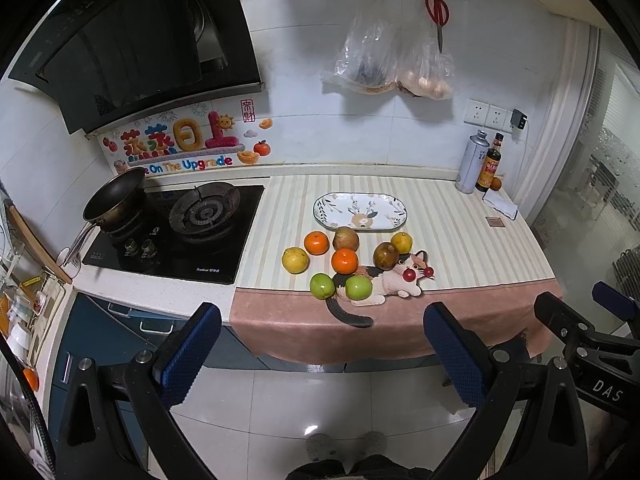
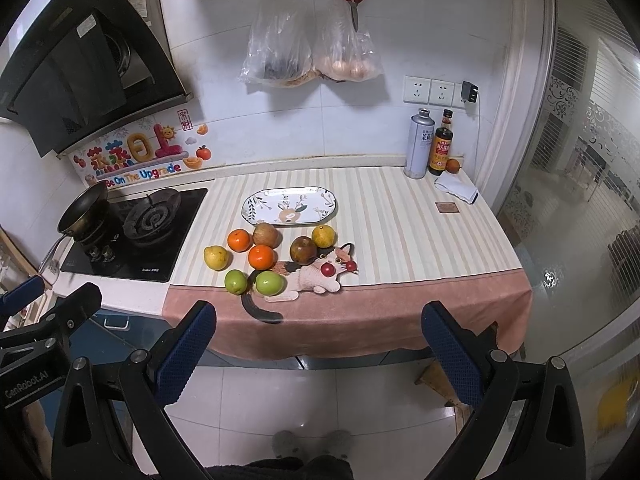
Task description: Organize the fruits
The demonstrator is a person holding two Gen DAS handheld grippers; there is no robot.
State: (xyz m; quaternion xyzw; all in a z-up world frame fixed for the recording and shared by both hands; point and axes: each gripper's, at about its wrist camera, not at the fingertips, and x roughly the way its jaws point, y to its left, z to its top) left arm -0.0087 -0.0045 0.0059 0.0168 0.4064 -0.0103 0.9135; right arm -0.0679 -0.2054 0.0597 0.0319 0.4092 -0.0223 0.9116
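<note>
Both the left hand-held gripper and the right hand-held gripper are held wide open and empty, well short of the tabletop, presumably because no fruit has been chosen yet. Just in front of the empty plate are clustered two oranges, two yellow fruits, two green fruits and two brownish fruits, possibly pears. A third orange may be seen far right of the plate, by the bottles.

We see the plate mid-table, fruits before it, stove left, bottles at the back-right corner.
</note>
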